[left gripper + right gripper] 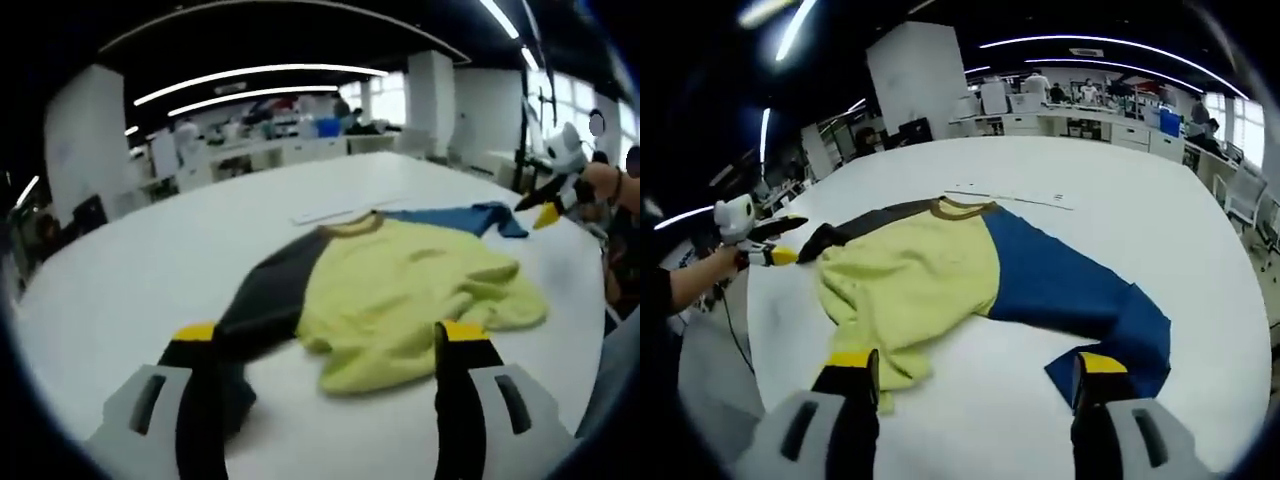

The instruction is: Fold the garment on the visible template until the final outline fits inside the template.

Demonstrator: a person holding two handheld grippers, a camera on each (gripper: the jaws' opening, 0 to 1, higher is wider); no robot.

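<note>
a long-sleeved shirt (400,280) lies crumpled on a big white table (130,270). its body is pale yellow, one sleeve is dark grey (265,295) and the other is blue (1060,285), with a brownish collar (955,208) at the top.

in the left gripper view, the left gripper (325,345) sits low at the near edge of the shirt, its two yellow-tipped fingers (462,332) spread wide apart with nothing between them. the dark grey sleeve runs from the collar down to the finger on the left side of that view, and its end lies right at that finger; whether they touch cannot be told. the yellow hem lies bunched between the fingers and just beyond them.

in the right gripper view, the right gripper (975,365) is also spread open and empty, near the shirt's lower edge. the yellow hem reaches the finger on the left side of that view, and the cuff end of the blue sleeve lies beside the other finger (1102,362).

beyond the collar, thin pale strips (1015,195) lie flat on the table, close to the shirt. the shirt's yellow body is rumpled, and the blue sleeve lies stretched out flat away from it.
</note>
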